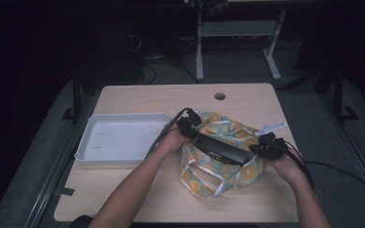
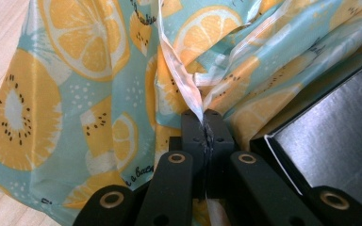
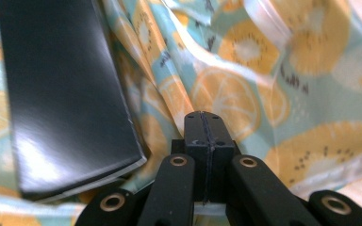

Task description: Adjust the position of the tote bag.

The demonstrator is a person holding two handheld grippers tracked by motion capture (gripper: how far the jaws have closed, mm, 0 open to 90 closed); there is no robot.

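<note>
My left gripper point(image 2: 206, 123) is clamped on the fruit-print bag's point(image 2: 89, 94) rim, my right gripper point(image 3: 206, 123) pinches its fabric opposite, and the black box point(image 1: 220, 149) between them lies half inside, not yet fully bagged.

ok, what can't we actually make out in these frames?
- Black box: high view too small to read its label; its lower part is hidden inside the fruit-print bag.
- Right claw: right gripper view shows the jaws shut, but fabric between them can't be confirmed.
- Box in the left gripper view: cut off by the right edge.
- White tray: contents too faint to tell.
</note>
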